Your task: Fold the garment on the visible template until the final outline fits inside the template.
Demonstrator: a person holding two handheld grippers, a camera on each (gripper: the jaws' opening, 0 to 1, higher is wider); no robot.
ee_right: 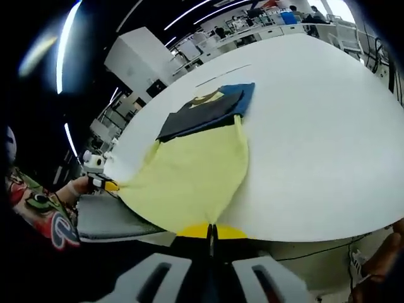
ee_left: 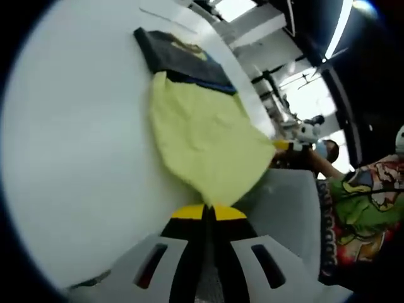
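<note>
A yellow garment lies spread on the white table. Its far end is a dark navy part with a blue edge. My left gripper is shut on the garment's near edge, yellow tips together. In the right gripper view the same garment runs from the navy part toward me. My right gripper is shut on its near hem. The right gripper holds a drawn-out corner in the left gripper view. The left gripper pinches the opposite corner in the right gripper view.
Thin dark lines are marked on the table beyond the garment. A grey slab sits beside the table's near edge. A person's patterned sleeve shows at the side. Cables hang below the table edge; desks stand far back.
</note>
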